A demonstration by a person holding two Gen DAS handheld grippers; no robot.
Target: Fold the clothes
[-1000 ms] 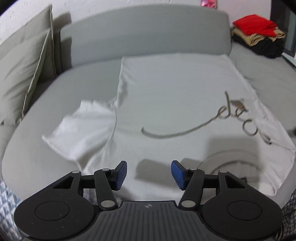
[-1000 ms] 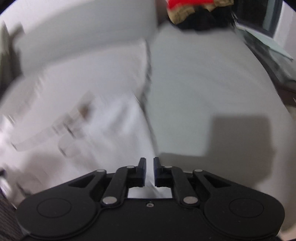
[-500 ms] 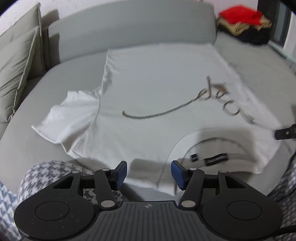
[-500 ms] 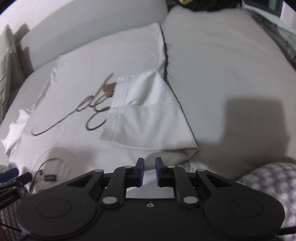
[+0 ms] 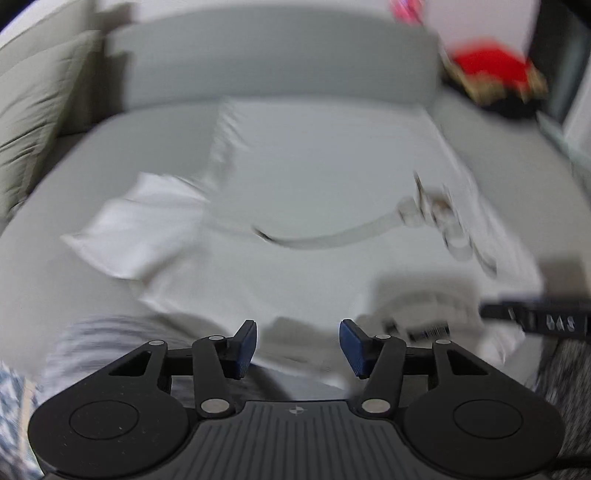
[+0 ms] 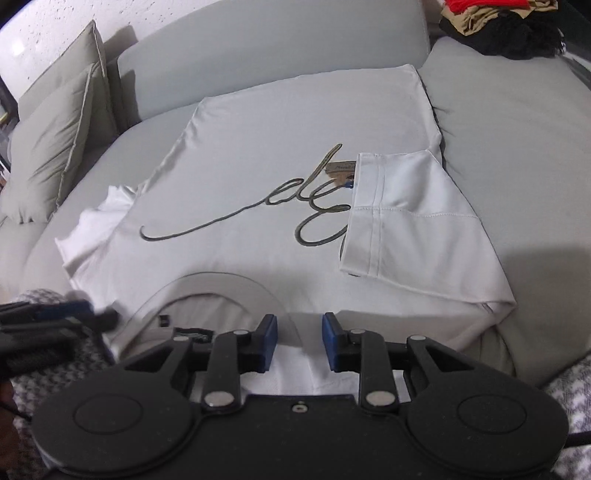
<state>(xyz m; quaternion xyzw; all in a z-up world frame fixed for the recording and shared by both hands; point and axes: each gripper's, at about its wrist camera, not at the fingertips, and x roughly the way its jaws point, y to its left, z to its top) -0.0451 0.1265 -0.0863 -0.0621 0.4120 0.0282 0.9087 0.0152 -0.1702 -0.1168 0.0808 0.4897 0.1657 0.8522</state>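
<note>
Across the middle of both views a white T-shirt [image 6: 258, 177] lies spread on the grey sofa [image 6: 517, 129], collar toward the bottom of the frame and a dark script print across its chest. At centre right of the right wrist view its sleeve [image 6: 413, 218] is folded inward over the end of the print, as it was half a second ago. The other sleeve [image 6: 96, 229], at the left, lies unfolded on the cushion.

The right gripper [image 6: 295, 339] hovers over the collar edge with its blue pads apart and nothing between them; half a second ago they were nearly together on the cloth, so it has let go. The left gripper [image 5: 297, 347] has its pads wide apart and empty, as before; its view is now smeared by motion blur where it was sharp earlier. At the upper right a pile of red and dark clothes [image 6: 498, 26] sits on the sofa's far end.
</note>
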